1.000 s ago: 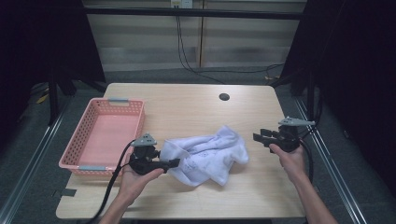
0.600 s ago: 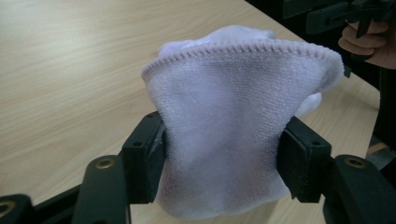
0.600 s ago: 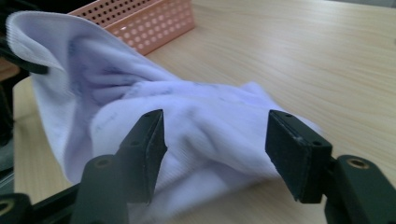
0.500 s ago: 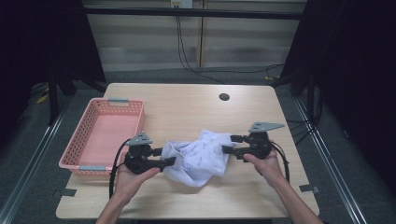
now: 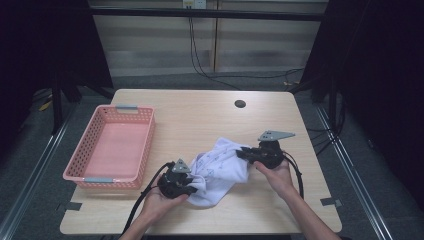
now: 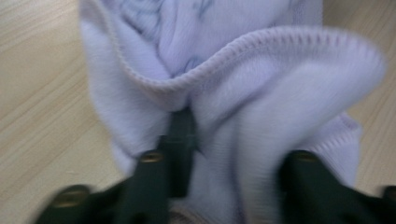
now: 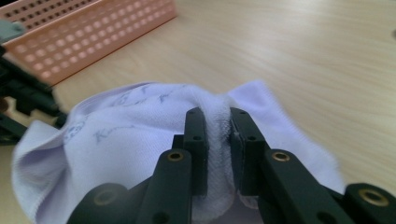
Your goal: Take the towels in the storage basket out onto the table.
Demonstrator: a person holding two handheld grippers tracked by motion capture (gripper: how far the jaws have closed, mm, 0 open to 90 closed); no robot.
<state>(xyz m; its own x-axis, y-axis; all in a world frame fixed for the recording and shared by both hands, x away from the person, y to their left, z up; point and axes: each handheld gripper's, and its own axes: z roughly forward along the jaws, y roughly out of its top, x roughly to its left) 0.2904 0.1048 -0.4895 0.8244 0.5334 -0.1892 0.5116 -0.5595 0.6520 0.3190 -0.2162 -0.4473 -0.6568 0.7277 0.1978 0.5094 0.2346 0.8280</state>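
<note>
Both hands have closed in from the cloth's sides: right gripper (image 7: 217,116) has just clamped the white cloth (image 5: 220,167), left gripper (image 5: 192,186) seemingly bites its near hem, so lifting looks next.

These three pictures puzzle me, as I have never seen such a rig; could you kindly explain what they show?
No robot is at work here: a person holds a two-jaw tool in each hand. The high view looks down on a wooden table; the left hand-held gripper is at its left, the right hand-held gripper at its right. The other two pictures come from cameras riding on those tools, looking along their black jaws. On the table lie a white cloth and an empty pink basket. Both tools have just been closing. The right gripper view shows its jaws pinching a fold of the cloth; the left gripper view, somewhat blurred, shows cloth bunched between its jaws, apparently gripped.
</note>
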